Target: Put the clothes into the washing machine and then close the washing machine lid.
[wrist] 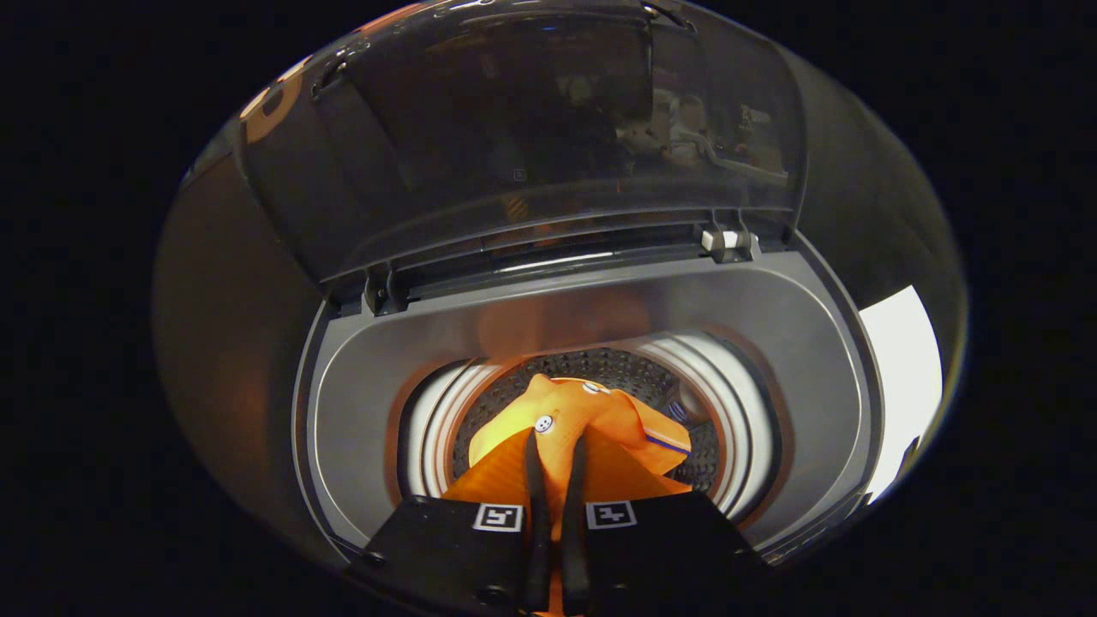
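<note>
my gripper (555, 450), its fingers nearly closed and pinching an orange shirt (591, 428), holds it over the drum (600, 364) of the top-loading washing machine (360, 386), lid (531, 128) raised beyond.

Gripper view: camera rides on gripper (555, 446), looks steeply down into open washing machine (771, 343) drum, close above opening; raised lid (531, 128) stands beyond.

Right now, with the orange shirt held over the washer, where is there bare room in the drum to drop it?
The gripper is shut on the orange buttoned shirt, which hangs over the drum mouth. Bare perforated dark drum wall shows beyond the shirt, bordered by the white ribbed ring. Nearest the fingers it is crowded with cloth. The clear lid stands open.
</note>
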`<state>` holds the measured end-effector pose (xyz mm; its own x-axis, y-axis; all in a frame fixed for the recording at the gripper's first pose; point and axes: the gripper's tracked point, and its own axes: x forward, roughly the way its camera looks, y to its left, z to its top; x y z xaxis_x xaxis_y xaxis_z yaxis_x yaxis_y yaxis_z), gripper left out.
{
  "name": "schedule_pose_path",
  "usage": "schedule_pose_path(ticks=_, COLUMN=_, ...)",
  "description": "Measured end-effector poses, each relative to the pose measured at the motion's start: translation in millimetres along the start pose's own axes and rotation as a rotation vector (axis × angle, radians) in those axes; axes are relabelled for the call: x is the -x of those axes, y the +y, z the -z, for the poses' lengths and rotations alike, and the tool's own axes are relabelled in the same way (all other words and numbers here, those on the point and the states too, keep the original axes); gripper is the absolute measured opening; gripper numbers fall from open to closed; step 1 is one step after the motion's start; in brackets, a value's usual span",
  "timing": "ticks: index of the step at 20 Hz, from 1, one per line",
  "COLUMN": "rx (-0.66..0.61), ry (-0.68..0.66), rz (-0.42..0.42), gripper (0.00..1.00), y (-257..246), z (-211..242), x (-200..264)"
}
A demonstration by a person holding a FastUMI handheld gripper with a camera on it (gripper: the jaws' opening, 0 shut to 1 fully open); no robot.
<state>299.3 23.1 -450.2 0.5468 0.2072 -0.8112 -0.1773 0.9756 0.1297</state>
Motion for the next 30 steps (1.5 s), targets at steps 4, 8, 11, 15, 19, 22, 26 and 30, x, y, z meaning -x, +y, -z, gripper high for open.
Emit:
schedule_pose_path(ticks=4, rx=-0.013, ry=0.064, rz=0.017, gripper=0.33, y=-3.6, z=17.4, x=-2.5)
schedule_pose_path(ticks=8, rx=0.015, ry=0.082, rz=0.025, gripper=0.86, y=-9.2, z=28.7, x=-1.9)
schedule_pose_path(ticks=11, rx=0.026, ry=0.073, rz=0.035, gripper=0.99, y=-10.4, z=27.6, x=0.8)
schedule_pose_path(ticks=15, rx=0.020, ry=0.030, rz=0.030, gripper=0.99, y=-7.3, z=19.6, x=11.1)
schedule_pose_path(ticks=19, rx=0.042, ry=-0.092, rz=0.006, gripper=0.99, y=3.9, z=-9.7, x=34.1)
schedule_pose_path(ticks=22, rx=0.076, ry=-0.192, rz=0.000, gripper=0.99, y=15.3, z=-36.8, x=59.2)
schedule_pose_path(ticks=26, rx=0.114, ry=-0.318, rz=-0.021, gripper=0.99, y=40.5, z=-85.2, x=105.7)
schedule_pose_path(ticks=30, rx=0.100, ry=-0.457, rz=-0.041, gripper=0.99, y=55.0, z=-145.1, x=149.4)
